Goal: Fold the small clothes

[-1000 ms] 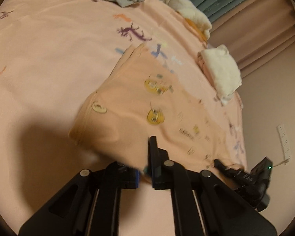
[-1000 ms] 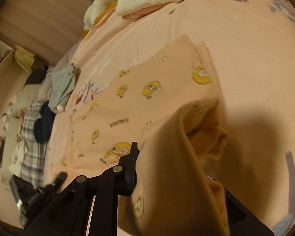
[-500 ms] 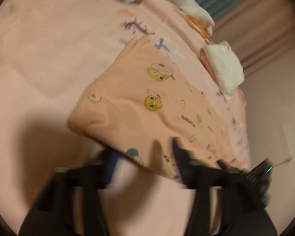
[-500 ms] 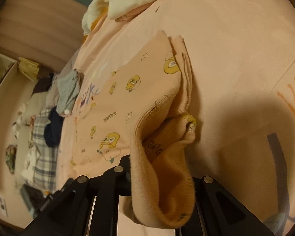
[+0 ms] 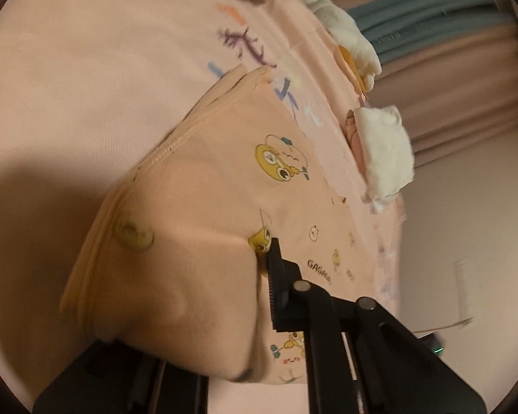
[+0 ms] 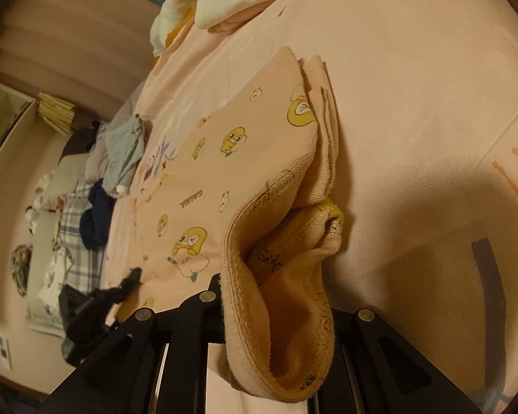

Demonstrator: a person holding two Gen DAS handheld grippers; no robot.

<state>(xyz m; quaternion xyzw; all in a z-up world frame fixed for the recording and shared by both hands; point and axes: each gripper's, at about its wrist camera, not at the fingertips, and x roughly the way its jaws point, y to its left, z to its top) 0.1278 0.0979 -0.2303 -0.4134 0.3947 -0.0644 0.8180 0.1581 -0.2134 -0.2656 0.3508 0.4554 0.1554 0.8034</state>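
Observation:
A small peach garment (image 5: 203,186) printed with yellow cartoon chicks lies partly folded on the pink bedsheet (image 5: 86,69). In the left wrist view my left gripper (image 5: 259,276) is shut on a bunched corner of it; the right finger (image 5: 279,276) shows, the left one is hidden under cloth. In the right wrist view the same garment (image 6: 245,158) drapes over my right gripper (image 6: 276,310), which is shut on its thick hem; the fingertips are buried in fabric. The other gripper (image 6: 96,303) shows dark at the lower left.
A folded white and pink stack (image 5: 383,151) and loose white and orange clothes (image 5: 348,41) lie at the sheet's far side. Grey clothes (image 6: 124,148), a navy item (image 6: 96,217) and plaid cloth (image 6: 76,241) lie left. Curtains (image 5: 466,34) hang behind.
The left gripper opened and blurred half a second ago, then closed on the garment's near corner. The right gripper kept its hold and drew the hem lower over the folded part.

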